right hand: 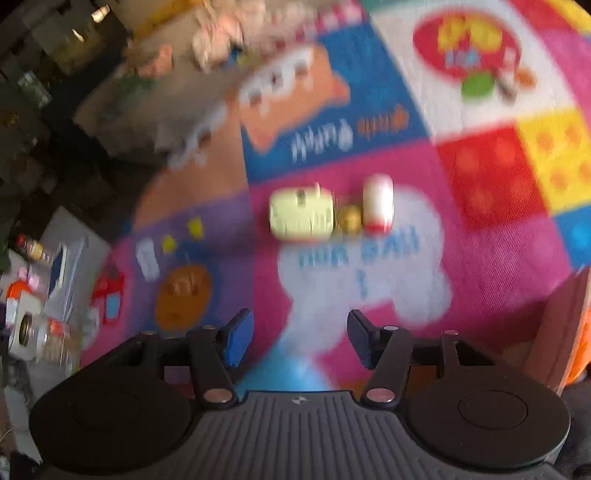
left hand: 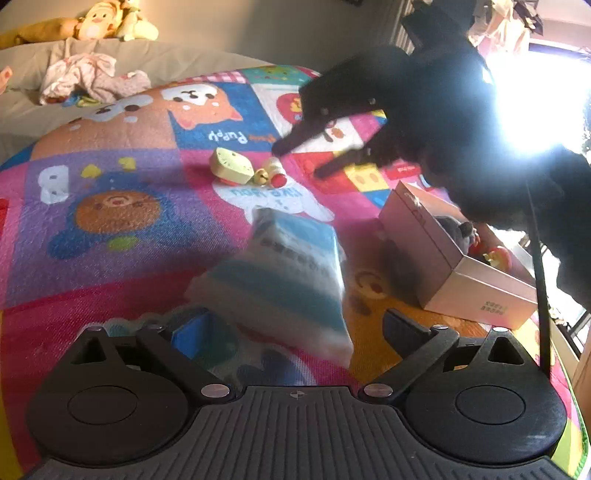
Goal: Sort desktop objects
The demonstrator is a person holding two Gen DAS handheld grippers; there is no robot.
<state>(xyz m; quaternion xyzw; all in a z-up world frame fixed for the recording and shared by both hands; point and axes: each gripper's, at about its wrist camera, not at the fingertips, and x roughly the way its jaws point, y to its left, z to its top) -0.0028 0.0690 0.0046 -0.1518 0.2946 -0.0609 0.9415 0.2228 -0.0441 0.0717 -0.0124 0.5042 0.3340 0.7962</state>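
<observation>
In the left wrist view, my left gripper (left hand: 295, 328) stands open with a blue-and-white tissue pack (left hand: 284, 280) between its fingers, blurred; contact cannot be told. A pale yellow toy (left hand: 231, 166), a gold bell (left hand: 261, 177) and a small white bottle with a red cap (left hand: 277, 171) lie together farther off on the mat. My right gripper (left hand: 317, 158) hovers above them, dark against the light. In the right wrist view, my right gripper (right hand: 301, 338) is open and empty, with the yellow toy (right hand: 301, 218), the bell (right hand: 349, 219) and the bottle (right hand: 378, 203) ahead of it.
A pink cardboard box (left hand: 458, 273) holding toys stands at the right on the colourful play mat (left hand: 110, 258). A plush toy (left hand: 99, 22) and crumpled clothes (left hand: 81, 77) lie on the grey bedding behind. Jars and clutter (right hand: 33, 317) sit off the mat's left edge.
</observation>
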